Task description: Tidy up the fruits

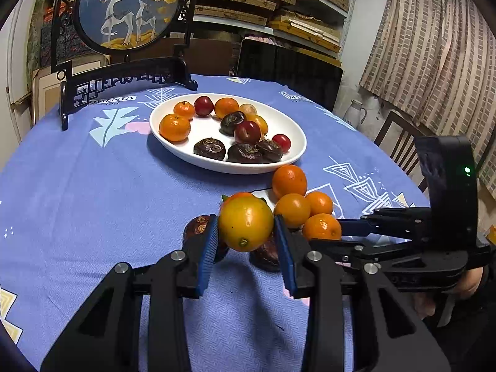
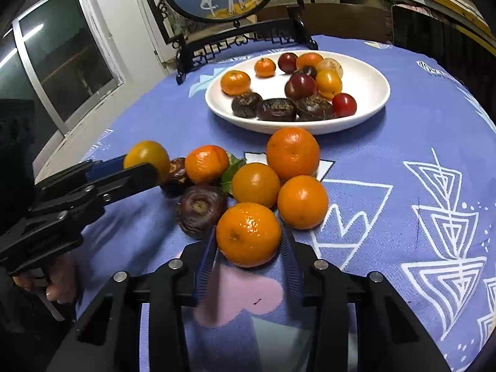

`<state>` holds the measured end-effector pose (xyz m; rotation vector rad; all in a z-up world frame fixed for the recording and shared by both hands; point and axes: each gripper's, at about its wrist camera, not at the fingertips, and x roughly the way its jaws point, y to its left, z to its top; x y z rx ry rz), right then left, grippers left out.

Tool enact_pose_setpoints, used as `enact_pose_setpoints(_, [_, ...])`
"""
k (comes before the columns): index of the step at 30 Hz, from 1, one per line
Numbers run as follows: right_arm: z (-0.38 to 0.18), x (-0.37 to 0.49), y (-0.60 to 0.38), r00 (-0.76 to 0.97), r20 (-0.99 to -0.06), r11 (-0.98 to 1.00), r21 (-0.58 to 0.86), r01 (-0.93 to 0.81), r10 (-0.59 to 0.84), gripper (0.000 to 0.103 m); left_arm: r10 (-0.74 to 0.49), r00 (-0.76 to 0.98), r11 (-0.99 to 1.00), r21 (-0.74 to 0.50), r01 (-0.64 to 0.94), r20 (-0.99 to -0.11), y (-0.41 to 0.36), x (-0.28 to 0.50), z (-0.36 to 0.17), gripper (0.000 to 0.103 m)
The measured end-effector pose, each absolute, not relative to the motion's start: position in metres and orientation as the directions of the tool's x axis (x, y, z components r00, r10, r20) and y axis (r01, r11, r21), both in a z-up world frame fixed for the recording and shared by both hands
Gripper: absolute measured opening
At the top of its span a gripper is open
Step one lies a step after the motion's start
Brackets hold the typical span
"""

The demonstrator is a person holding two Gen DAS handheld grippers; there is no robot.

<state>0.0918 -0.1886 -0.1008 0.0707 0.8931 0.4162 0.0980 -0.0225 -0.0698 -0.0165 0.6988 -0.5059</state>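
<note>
My left gripper (image 1: 245, 231) is shut on a yellow-orange citrus fruit (image 1: 245, 223) and holds it just above the blue cloth; the same fruit (image 2: 145, 155) shows in the right wrist view. The right gripper (image 2: 249, 241) has its blue pads against both sides of a tangerine (image 2: 249, 234) that rests on the cloth at the near edge of a loose pile. In that pile are three more tangerines (image 2: 293, 152), a leafy one (image 2: 206, 164) and dark water chestnuts (image 2: 201, 209). Behind them, a white oval plate (image 2: 365, 83) carries tangerines, red plums and dark chestnuts.
A black carved stand with a round deer picture (image 1: 124, 9) rises at the table's far left edge. A dark chair back (image 1: 288, 68) and shelves of boxes lie beyond the table. The blue patterned cloth (image 2: 418, 142) covers the whole round table.
</note>
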Motion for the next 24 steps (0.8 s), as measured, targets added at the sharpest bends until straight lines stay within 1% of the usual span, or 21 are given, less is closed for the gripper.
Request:
enact_pose_setpoints(6, [-0.075,0.080,-0.216,0.592,-0.657,0.884,0.329,-0.332,0.467,0.041,-0.452,0.651,0.880,-0.186,0.437,-0.609,-0.021,0.097,-0.068,0.035])
enact_pose_setpoints(9, [-0.058,0.085,-0.241,0.626,-0.628,0.887,0.353,-0.298,0.461,0.041,-0.450,0.647,0.882,-0.192,0.430,-0.616,-0.023,0.103,-0.062,0.035])
enact_pose_setpoints(11, [-0.045,0.093,-0.256,0.653,-0.615,0.895,0.351,-0.276,0.442,0.041,-0.463,0.642,0.876,-0.207,0.435,-0.611,-0.023,0.110,-0.052,0.035])
enact_pose_setpoints(14, [-0.027,0.113,-0.272,0.683,-0.594,0.901,0.348,-0.259,0.425,0.041,-0.455,0.650,0.880,-0.198,0.431,-0.609,-0.028,0.130,-0.036,0.035])
enact_pose_setpoints(17, [-0.017,0.141,-0.282,0.692,-0.587,0.901,0.360,-0.242,0.420,0.041,-0.443,0.652,0.887,-0.196,0.417,-0.615,-0.034,0.163,-0.026,0.035])
enact_pose_setpoints(19, [-0.016,0.165,-0.283,0.694,-0.592,0.905,0.363,-0.224,0.409,0.041,-0.439,0.638,0.891,-0.216,0.400,-0.633,-0.039,0.189,-0.026,0.035])
enact_pose_setpoints(24, [-0.032,0.218,-0.278,0.681,-0.634,0.923,0.337,-0.183,0.367,0.041,-0.414,0.607,0.905,-0.235,0.354,-0.678,-0.051,0.246,-0.038,0.035])
